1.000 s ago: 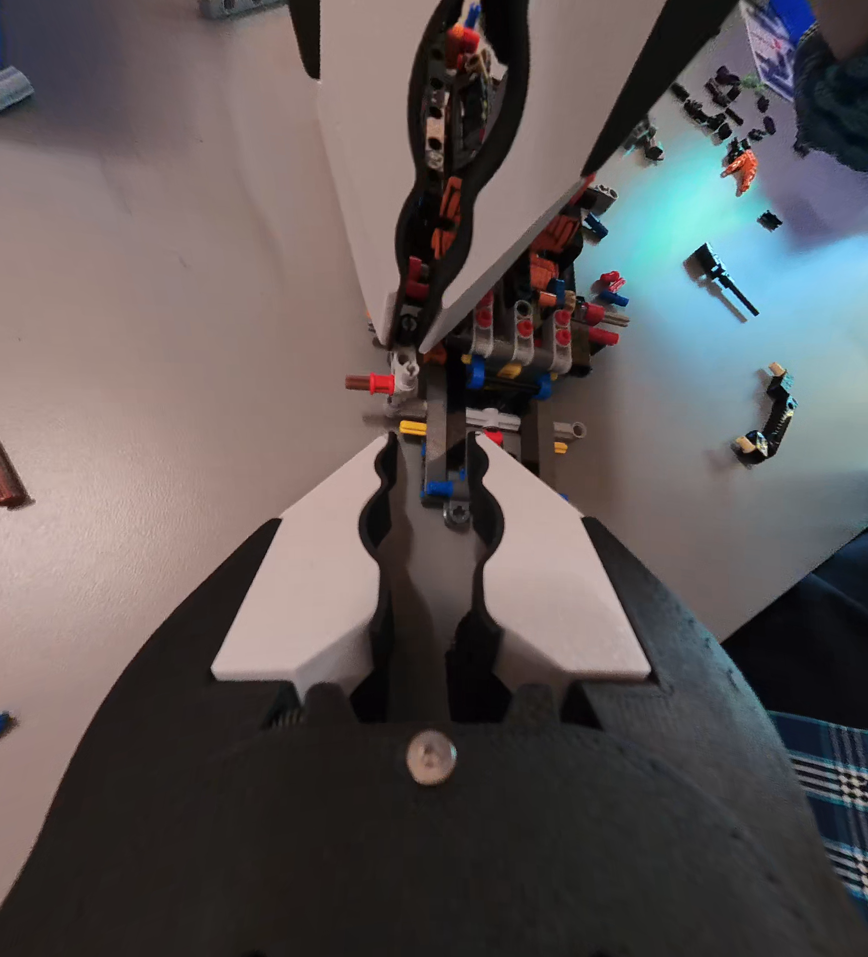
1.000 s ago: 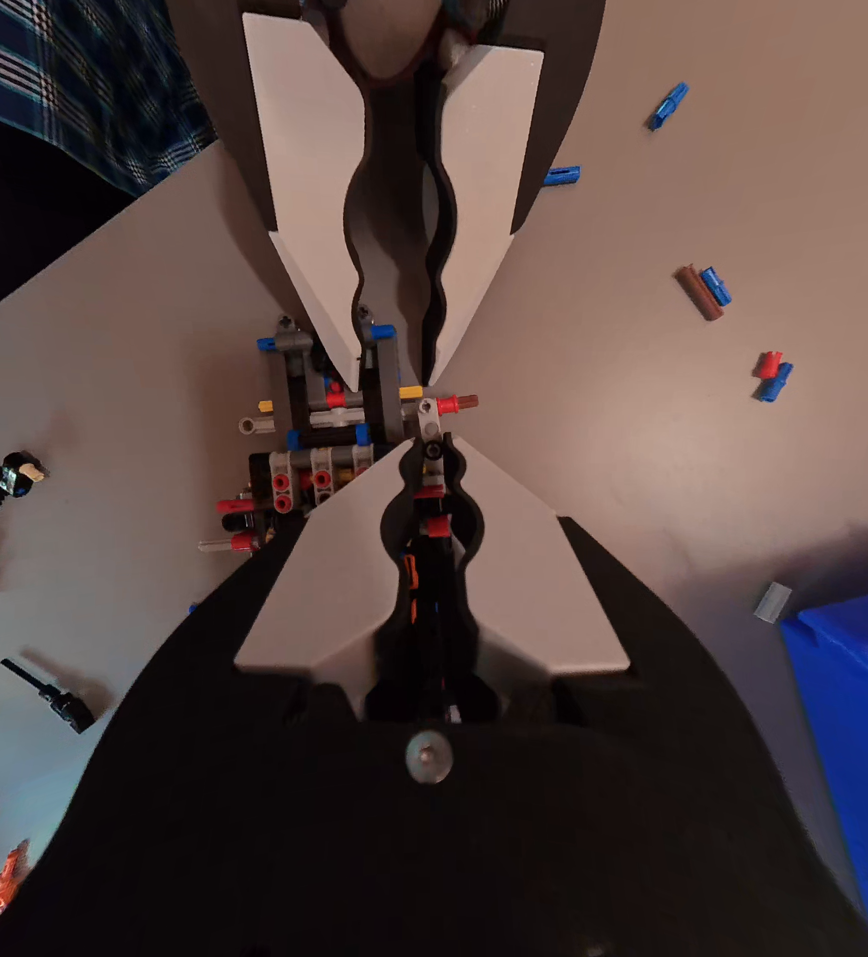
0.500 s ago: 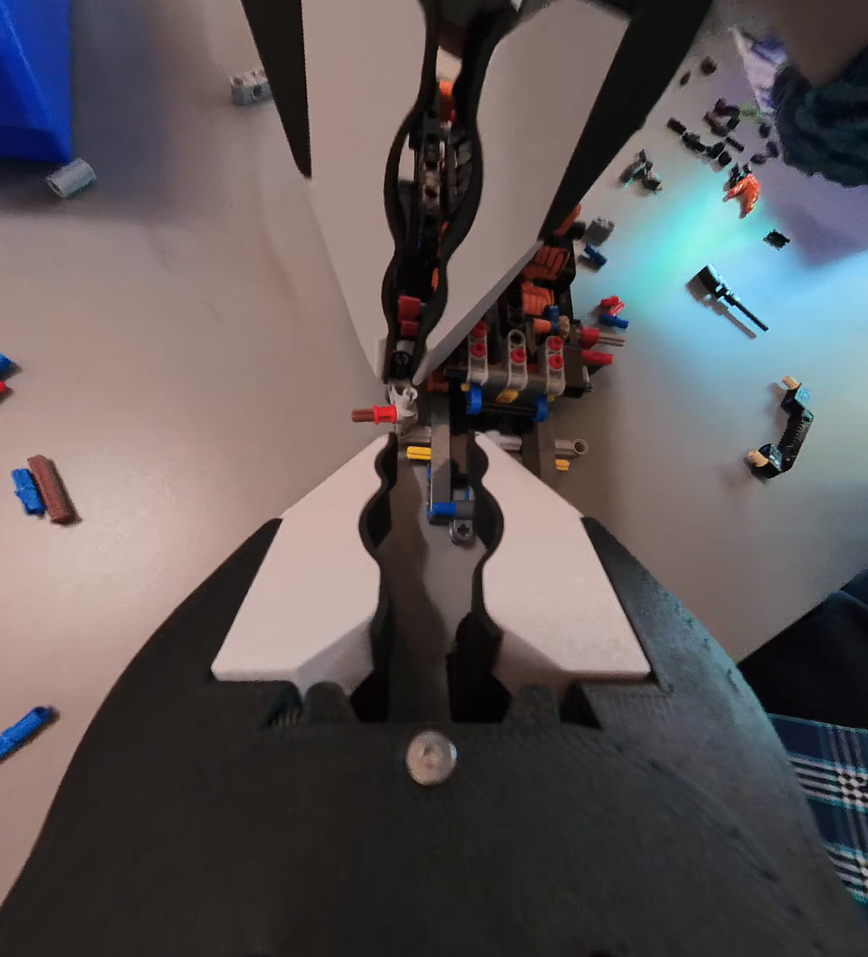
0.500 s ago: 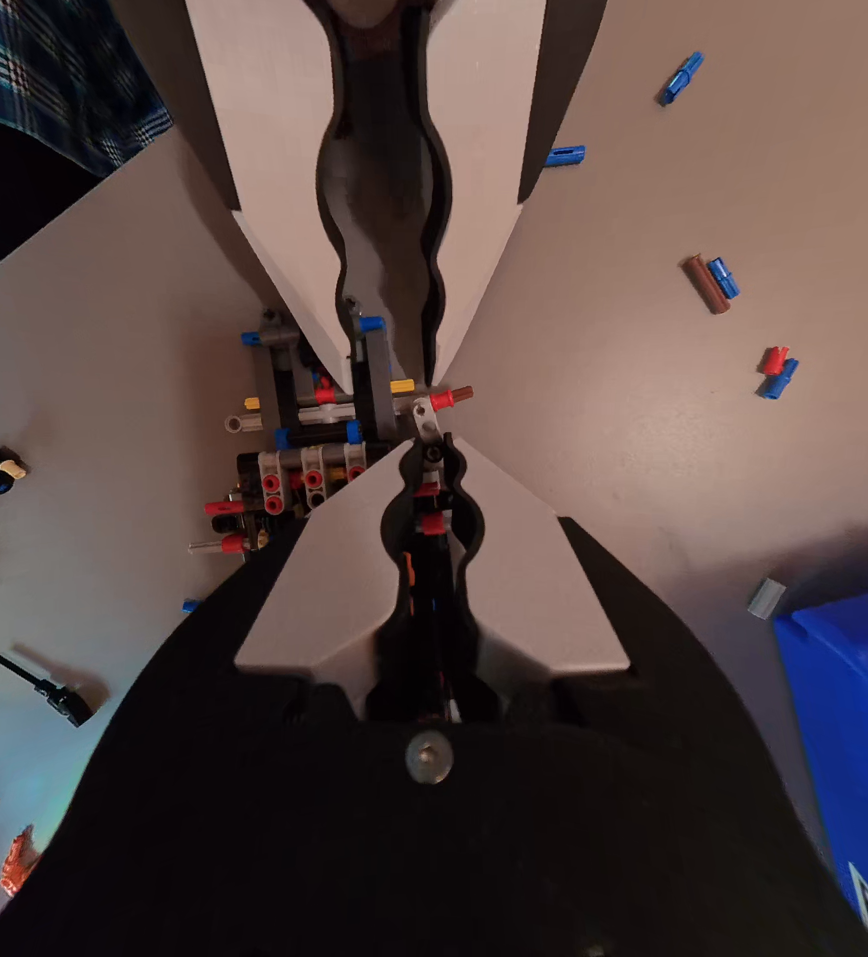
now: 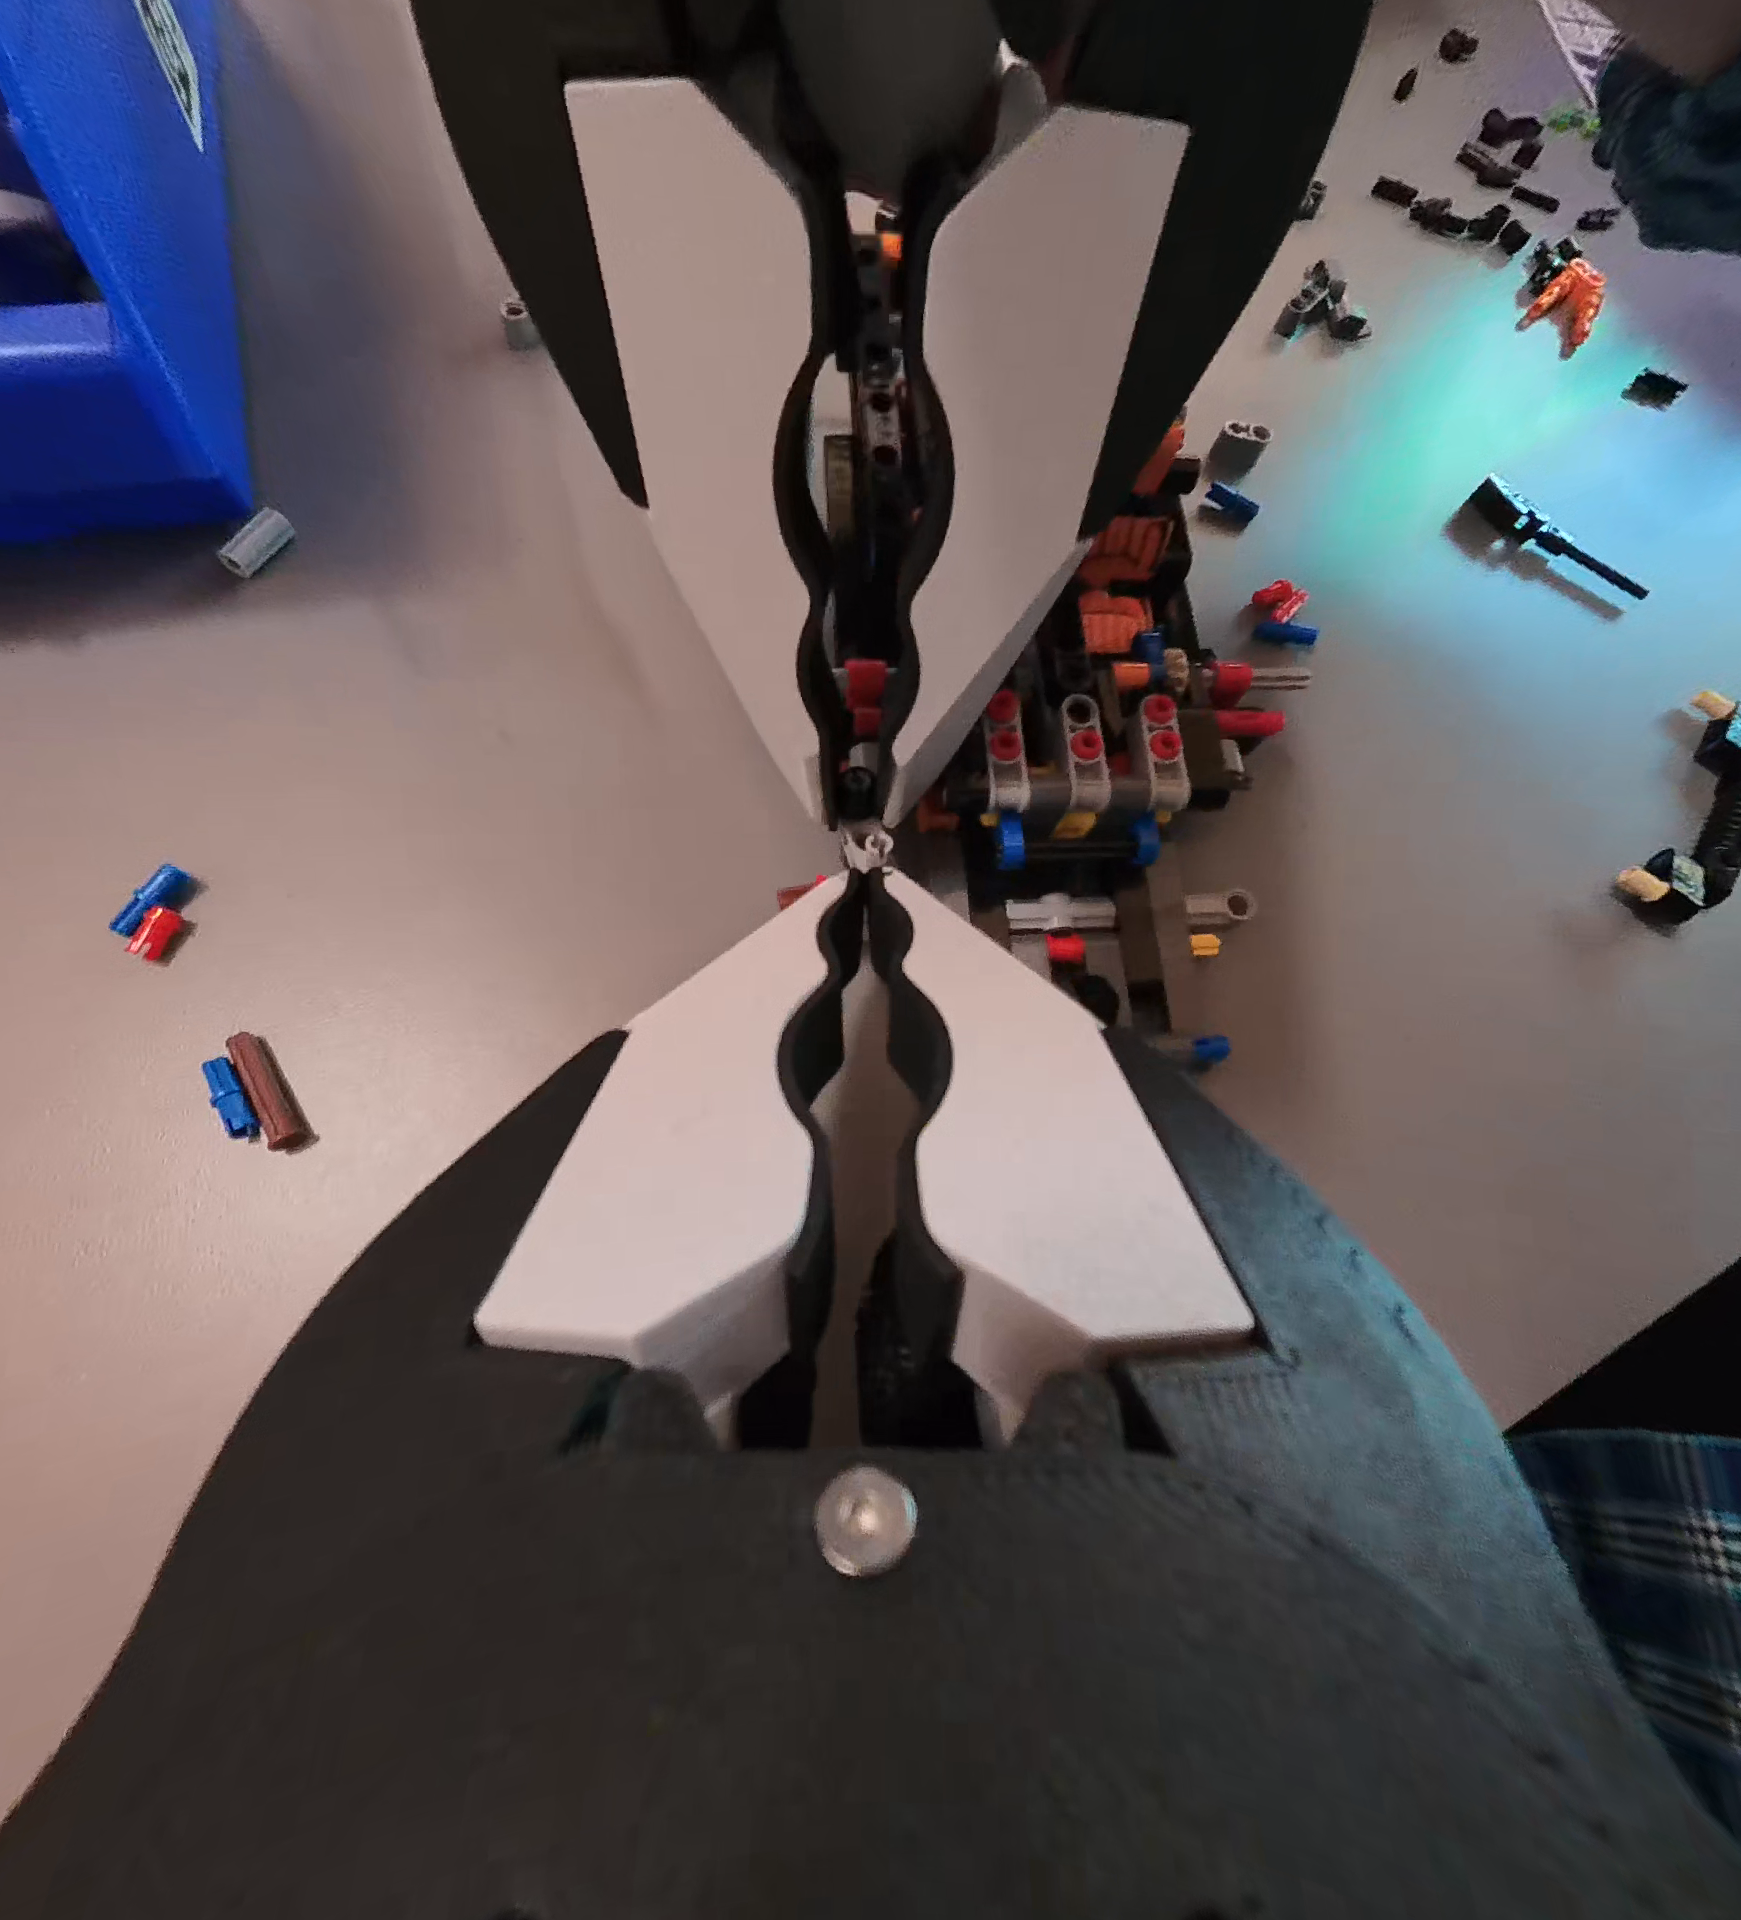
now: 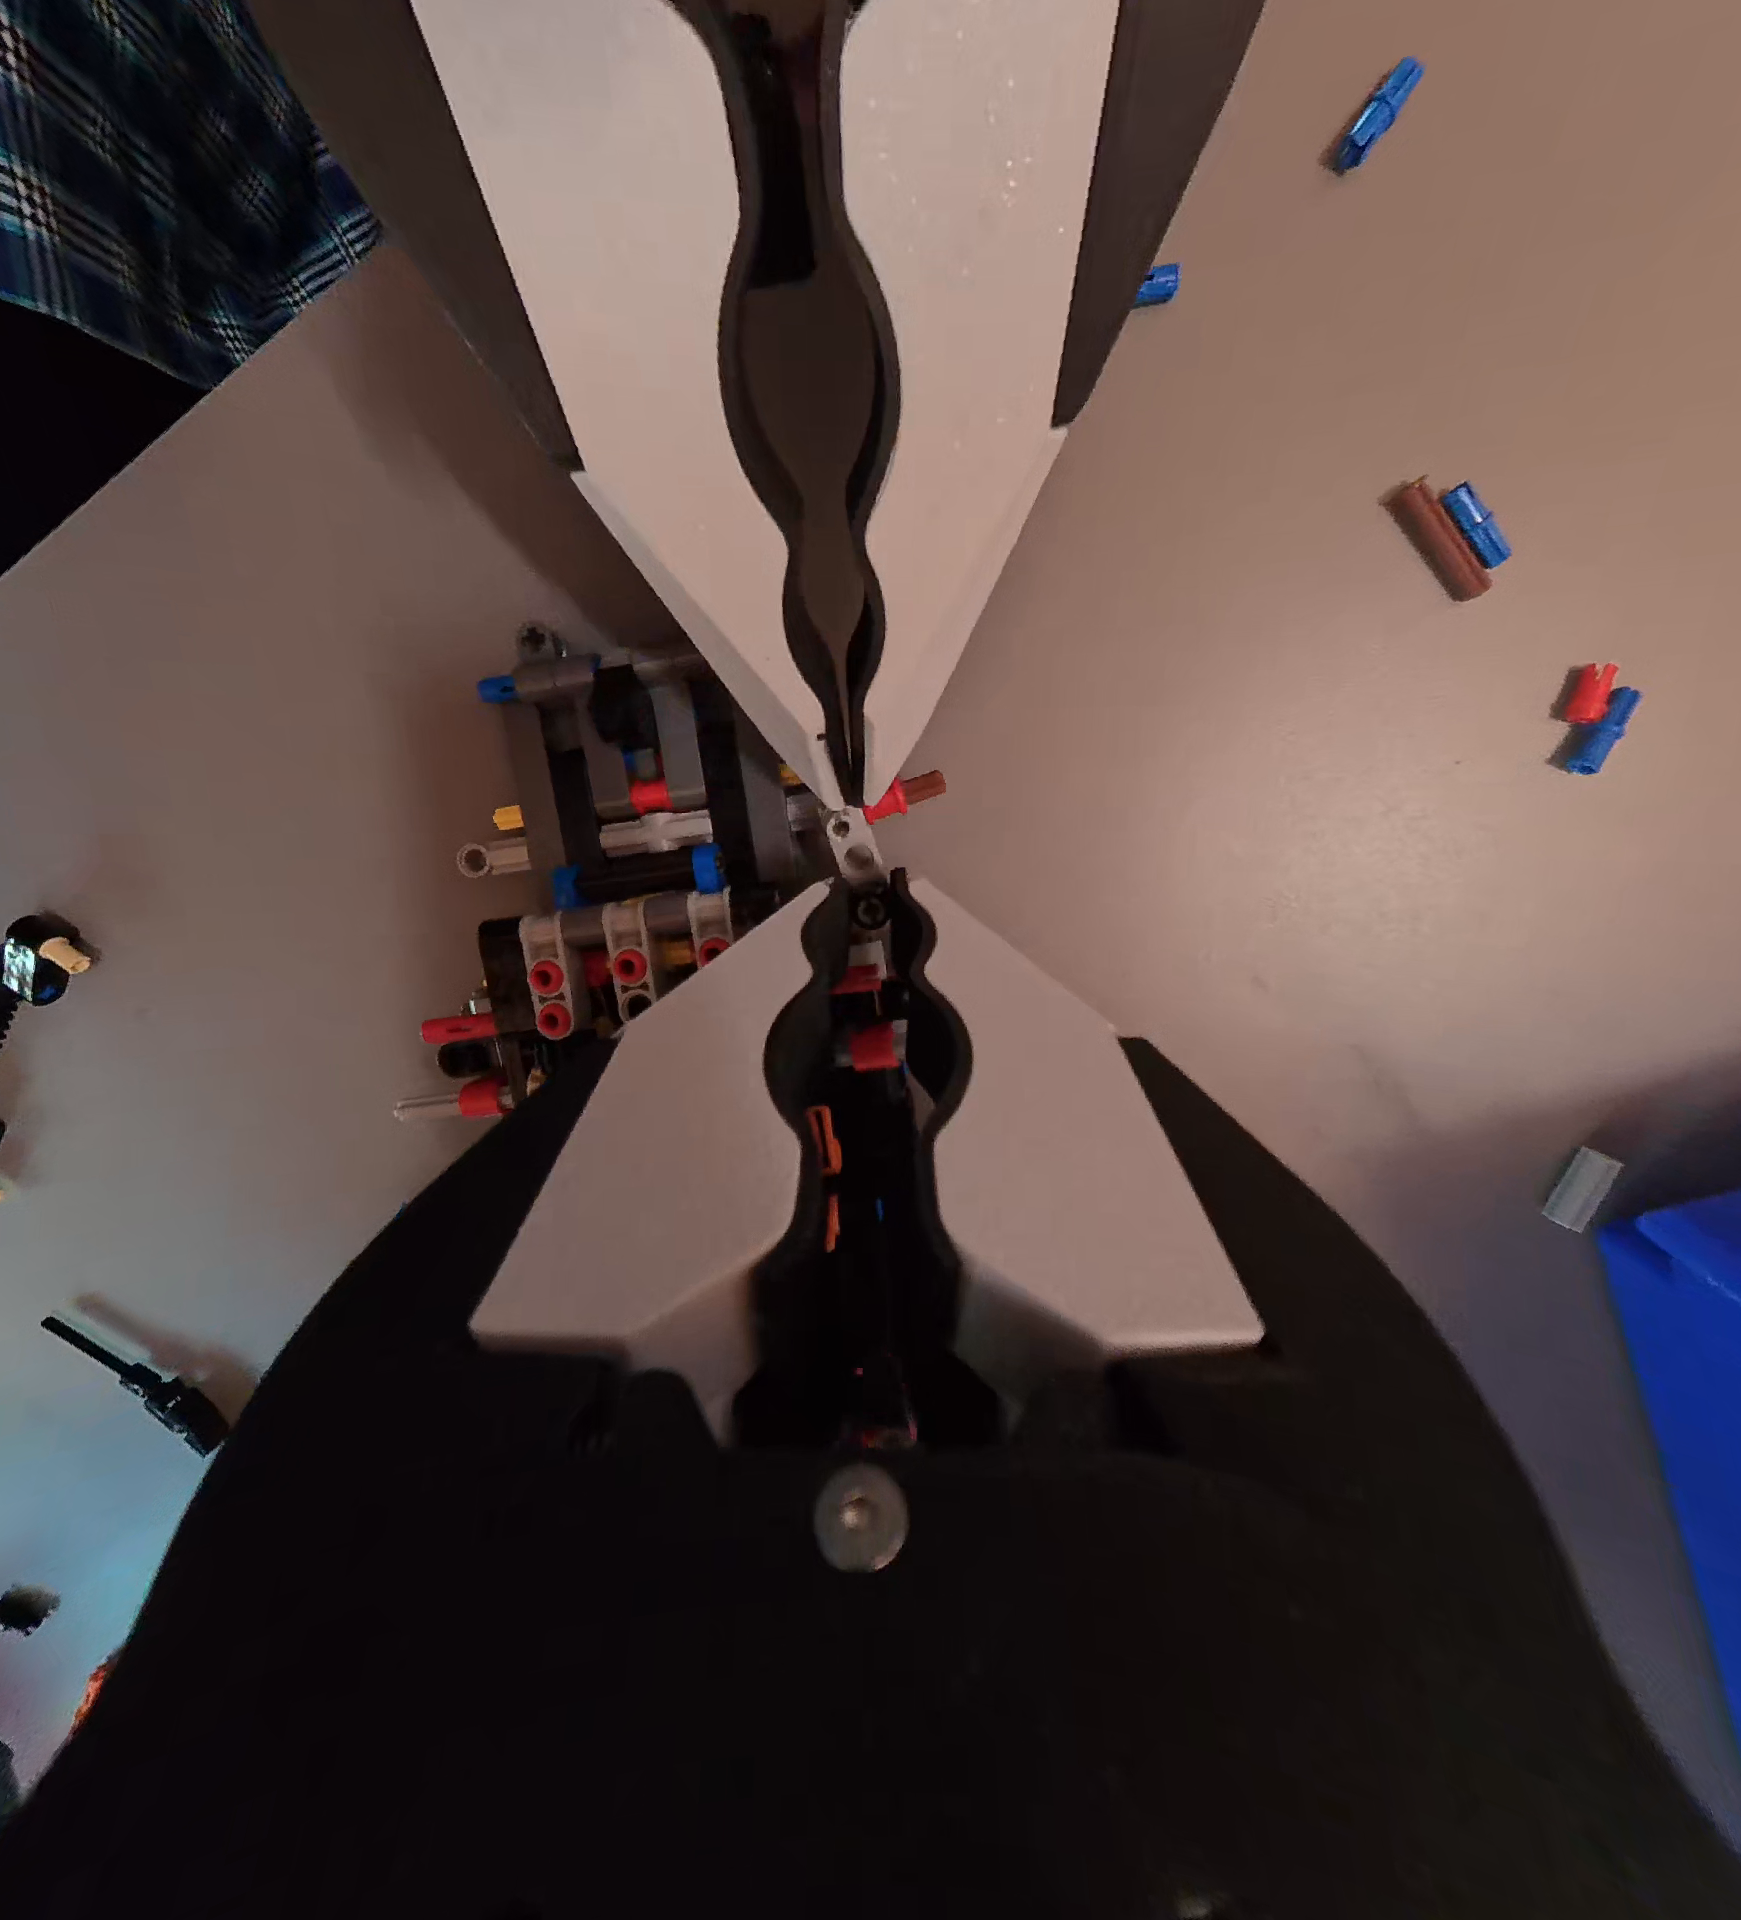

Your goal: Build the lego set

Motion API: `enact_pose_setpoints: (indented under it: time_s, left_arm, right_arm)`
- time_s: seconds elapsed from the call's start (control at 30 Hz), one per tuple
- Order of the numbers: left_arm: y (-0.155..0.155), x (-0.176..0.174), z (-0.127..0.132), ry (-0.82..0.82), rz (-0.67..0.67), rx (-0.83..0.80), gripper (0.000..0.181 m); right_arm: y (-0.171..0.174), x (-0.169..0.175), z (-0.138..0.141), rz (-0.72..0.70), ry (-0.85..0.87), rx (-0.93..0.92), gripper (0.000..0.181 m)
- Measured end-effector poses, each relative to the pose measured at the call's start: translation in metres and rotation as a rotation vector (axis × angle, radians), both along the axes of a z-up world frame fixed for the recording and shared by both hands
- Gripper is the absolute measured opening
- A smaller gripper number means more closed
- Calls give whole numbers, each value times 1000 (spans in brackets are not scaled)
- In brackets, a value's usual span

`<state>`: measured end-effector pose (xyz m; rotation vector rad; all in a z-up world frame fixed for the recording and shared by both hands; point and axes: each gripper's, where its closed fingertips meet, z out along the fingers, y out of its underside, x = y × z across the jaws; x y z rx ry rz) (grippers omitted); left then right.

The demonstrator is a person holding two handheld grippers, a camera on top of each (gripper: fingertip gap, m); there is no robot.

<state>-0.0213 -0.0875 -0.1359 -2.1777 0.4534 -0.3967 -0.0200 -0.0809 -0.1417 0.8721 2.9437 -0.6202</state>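
Observation:
The part-built lego assembly (image 5: pixel 1084 748) of black and grey beams with red, blue and orange pins lies on the table, and also shows in the right wrist view (image 6: pixel 627 831). My right gripper (image 6: pixel 861 899) is shut on the assembly's black side beam; it comes in from the top of the left wrist view (image 5: pixel 858 805). My left gripper (image 5: pixel 864 888) faces it tip to tip, shut on the end of a small light grey connector (image 6: pixel 853 842) at the assembly's corner. A red and brown pin (image 6: pixel 907 795) sticks out beside the connector.
A blue bin (image 5: pixel 66 416) stands at the far left. Loose pins lie left of the grippers: blue and red (image 5: pixel 151 912), brown and blue (image 5: pixel 258 1091), a grey sleeve (image 5: pixel 256 540). Black parts (image 5: pixel 1702 821) and an orange part (image 5: pixel 1562 301) lie to the right. The table edge and plaid cloth (image 5: pixel 1697 1610) are lower right. Both grippers' tips are close together, under 4 cm apart.
My left gripper was open around a dark grey beam of the assembly; it has moved left and shut at the light grey connector. My right gripper keeps its hold on the side beam.

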Motion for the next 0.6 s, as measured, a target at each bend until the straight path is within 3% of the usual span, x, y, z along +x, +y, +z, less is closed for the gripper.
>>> enact_pose_setpoints:
  time_s: [0.6]
  left_arm:
    - [-1,0,-5,47,-30,15,0]
  right_arm:
    - [1,-2,2,-42,20,15,10]
